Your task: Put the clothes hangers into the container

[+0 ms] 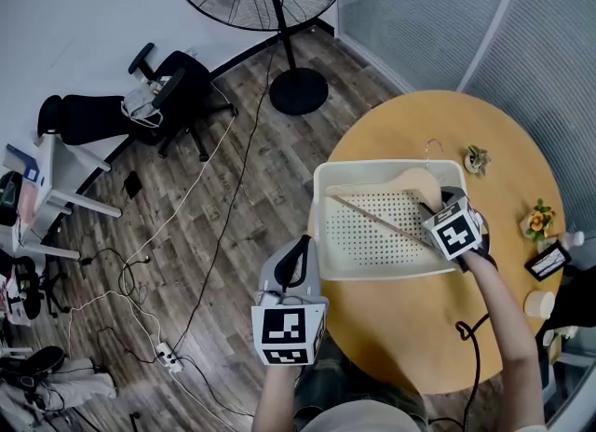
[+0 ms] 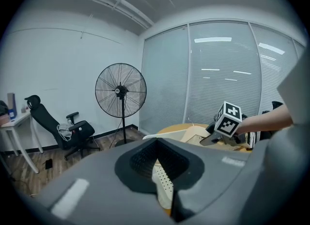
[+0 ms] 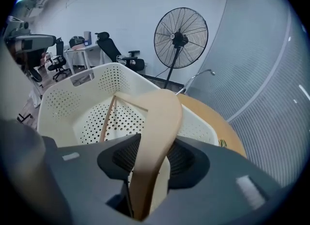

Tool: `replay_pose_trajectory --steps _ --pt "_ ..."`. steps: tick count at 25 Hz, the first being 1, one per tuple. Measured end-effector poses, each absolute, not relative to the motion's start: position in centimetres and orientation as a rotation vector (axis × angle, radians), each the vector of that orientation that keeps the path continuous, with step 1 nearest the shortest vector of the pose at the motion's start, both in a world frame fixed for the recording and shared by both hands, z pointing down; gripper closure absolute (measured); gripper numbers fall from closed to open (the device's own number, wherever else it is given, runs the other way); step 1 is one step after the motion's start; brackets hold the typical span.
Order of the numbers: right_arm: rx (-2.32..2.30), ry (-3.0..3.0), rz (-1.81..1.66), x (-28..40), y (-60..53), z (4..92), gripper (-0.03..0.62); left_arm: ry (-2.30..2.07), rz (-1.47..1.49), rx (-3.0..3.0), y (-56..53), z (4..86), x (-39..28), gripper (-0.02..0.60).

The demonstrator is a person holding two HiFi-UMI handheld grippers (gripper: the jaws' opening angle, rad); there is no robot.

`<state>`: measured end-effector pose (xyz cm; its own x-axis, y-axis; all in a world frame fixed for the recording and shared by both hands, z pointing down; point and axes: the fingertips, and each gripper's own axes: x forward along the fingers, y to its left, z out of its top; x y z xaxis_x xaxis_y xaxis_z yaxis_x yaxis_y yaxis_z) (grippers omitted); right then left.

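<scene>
One hanger [image 1: 396, 182], one container [image 1: 319, 227]

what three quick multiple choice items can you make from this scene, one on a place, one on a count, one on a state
1. The white container stands
A. on the round wooden table
B. on the floor
C. on an office chair

2. Hangers in the container:
A. none
B. one
C. three

3. Between the right tool's jaws is
A. nothing
B. a phone
C. an end of the wooden hanger

Key:
1 A, the head view shows it on the tabletop.
2 B, a single hanger lies inside, its hook over the far rim.
3 C, the right gripper view shows the pale wood running in between the jaws.
</scene>
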<state>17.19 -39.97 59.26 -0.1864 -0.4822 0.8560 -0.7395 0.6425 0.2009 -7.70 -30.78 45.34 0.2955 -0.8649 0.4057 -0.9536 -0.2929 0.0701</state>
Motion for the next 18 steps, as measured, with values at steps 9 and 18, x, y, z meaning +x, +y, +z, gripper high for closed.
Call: replay_pose_trajectory --steps 9,18 --pt "0.960 -1.796 0.298 17.5 -39.7 60.4 0.322 -1.664 0.413 2.262 -31.1 45.1 -8.0 0.581" --pt "1.072 -1.825 0.320 17.8 -40.0 60.5 0.224 -1.673 0.410 2.268 -31.2 44.5 -8.0 0.581"
